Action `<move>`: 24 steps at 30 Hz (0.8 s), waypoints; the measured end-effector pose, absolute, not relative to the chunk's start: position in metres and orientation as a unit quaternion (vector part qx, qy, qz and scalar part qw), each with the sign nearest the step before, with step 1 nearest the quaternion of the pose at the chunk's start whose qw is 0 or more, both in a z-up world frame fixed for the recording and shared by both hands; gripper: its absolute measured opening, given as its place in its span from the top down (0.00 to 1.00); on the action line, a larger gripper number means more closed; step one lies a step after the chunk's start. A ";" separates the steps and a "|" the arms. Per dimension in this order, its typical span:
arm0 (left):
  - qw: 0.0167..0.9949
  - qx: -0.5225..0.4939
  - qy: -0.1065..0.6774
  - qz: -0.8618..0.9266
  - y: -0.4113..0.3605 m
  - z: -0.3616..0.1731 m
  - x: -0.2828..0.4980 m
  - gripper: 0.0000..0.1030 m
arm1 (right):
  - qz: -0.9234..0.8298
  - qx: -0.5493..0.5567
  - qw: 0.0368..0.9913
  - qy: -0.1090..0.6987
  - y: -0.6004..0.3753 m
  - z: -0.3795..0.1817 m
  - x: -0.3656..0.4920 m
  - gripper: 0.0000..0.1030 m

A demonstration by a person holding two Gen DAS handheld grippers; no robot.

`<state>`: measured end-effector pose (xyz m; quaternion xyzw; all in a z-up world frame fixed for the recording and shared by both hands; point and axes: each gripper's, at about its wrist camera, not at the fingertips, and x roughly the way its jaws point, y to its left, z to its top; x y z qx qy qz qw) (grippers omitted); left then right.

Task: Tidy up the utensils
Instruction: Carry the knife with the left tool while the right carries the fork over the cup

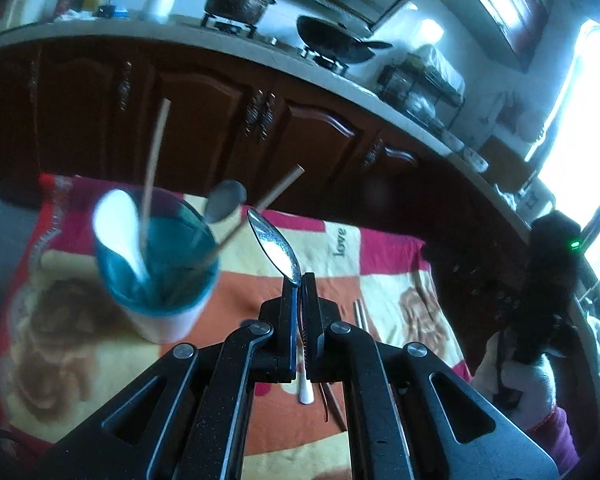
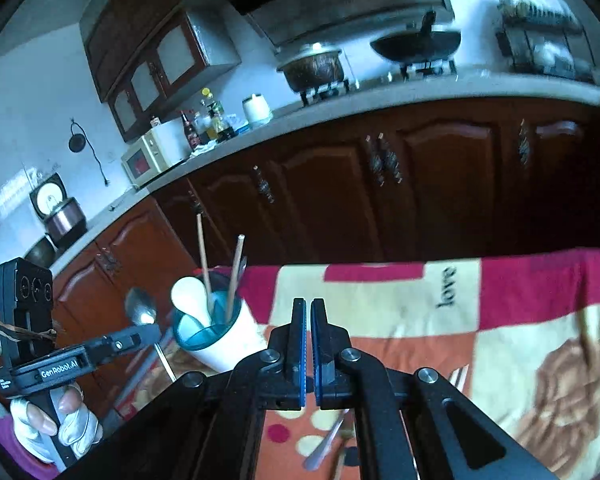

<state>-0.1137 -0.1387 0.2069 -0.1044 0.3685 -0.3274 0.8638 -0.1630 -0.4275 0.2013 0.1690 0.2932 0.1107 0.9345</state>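
Left side first: your left gripper (image 1: 301, 280) is clamped on a metal spoon (image 1: 274, 242), the pads pinching its neck so that the bowl sticks forward and up past the fingertips; the handle runs back down between the fingers. In the right wrist view the same gripper (image 2: 150, 332) shows at far left, carried by your gloved hand (image 2: 56, 420), with the spoon (image 2: 140, 308) bowl standing above its tip.

The relation that matters: the cup (image 1: 156, 276), teal inside and white outside, stands on the blanket (image 1: 380, 272) to the left of and beyond the held spoon, near but apart from it. It already holds a white spoon (image 1: 118, 228), a second metal spoon (image 1: 224, 202) and two chopsticks (image 1: 154, 168) leaning out of the rim. Judgement: the left hand is the nearer one, and the spoon's long axis lies along the fingers, bowl leading, so it will likely need carrying left over the rim and tipping to go in.

Centre and right: your right gripper (image 2: 310, 308) has its pads together with nothing between them. Below it, a fork (image 2: 458, 376) and another utensil handle (image 2: 324, 446) lie on the blanket, still unsorted.

Readable writing: "GenRobot.AI" on the left gripper's side; "love" on the blanket, upside down from the right wrist.
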 end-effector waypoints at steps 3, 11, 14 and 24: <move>0.865 -0.113 0.369 -0.321 -0.127 0.205 -0.112 0.99 | 0.108 0.171 0.922 0.332 -0.424 0.178 -0.151 0.98; 0.864 -0.120 0.378 -0.310 -0.112 0.198 -0.111 0.99 | 0.132 0.099 0.883 0.440 -0.379 0.092 -0.107 0.67; 0.864 -0.122 0.379 -0.309 -0.107 0.198 -0.111 0.99 | 0.139 0.039 0.866 0.479 -0.357 0.064 -0.081 0.67; 0.861 -0.139 0.393 -0.293 -0.089 0.186 -0.098 0.99 | 0.137 -0.040 0.830 0.539 -0.350 0.018 -0.040 0.89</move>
